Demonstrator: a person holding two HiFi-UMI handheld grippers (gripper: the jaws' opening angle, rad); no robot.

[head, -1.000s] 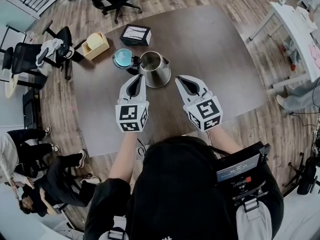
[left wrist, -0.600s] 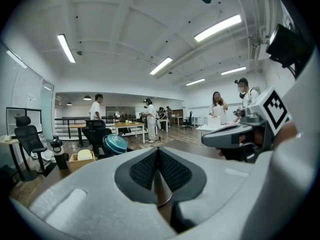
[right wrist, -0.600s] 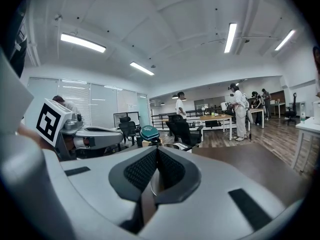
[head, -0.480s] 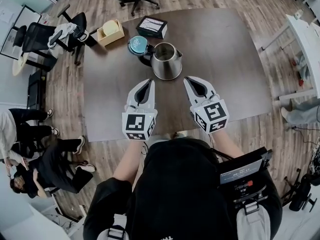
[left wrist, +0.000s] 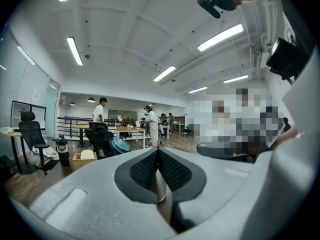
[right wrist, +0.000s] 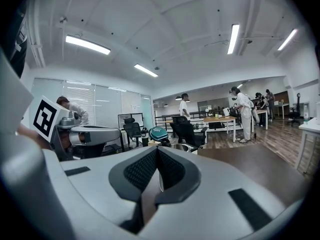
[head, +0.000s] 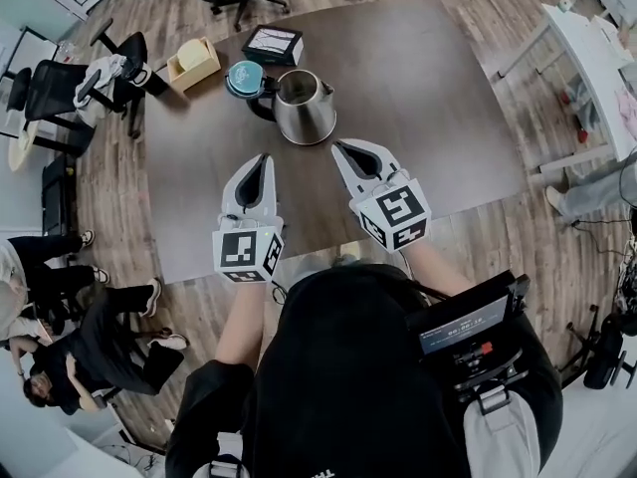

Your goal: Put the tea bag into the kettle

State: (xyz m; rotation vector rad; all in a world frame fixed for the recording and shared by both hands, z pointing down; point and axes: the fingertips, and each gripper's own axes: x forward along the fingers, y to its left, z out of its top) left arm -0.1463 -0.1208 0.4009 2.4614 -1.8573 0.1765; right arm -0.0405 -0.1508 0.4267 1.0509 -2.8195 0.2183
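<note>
A steel kettle [head: 305,108] stands on the dark table [head: 428,98] with its teal lid [head: 244,77] flipped open to the left. I cannot pick out a tea bag in any view. My left gripper [head: 264,157] hovers in front of the kettle, slightly to its left, jaws shut with nothing between them. My right gripper [head: 337,145] is held just in front and to the right of the kettle, also shut and empty. In the right gripper view the lid [right wrist: 159,133] and the kettle's rim [right wrist: 178,146] show just past the closed pads [right wrist: 145,170].
Behind the kettle are a small wooden box [head: 192,64] holding something pale yellow and a black box [head: 273,44] with white contents. Office chairs [head: 60,93] stand to the table's left and far end. People sit on the floor at lower left [head: 90,347]. A white table [head: 592,58] is at right.
Both grippers have drawn back a little from the kettle toward me, the left one more. They stay shut and empty. The head view has shifted.
</note>
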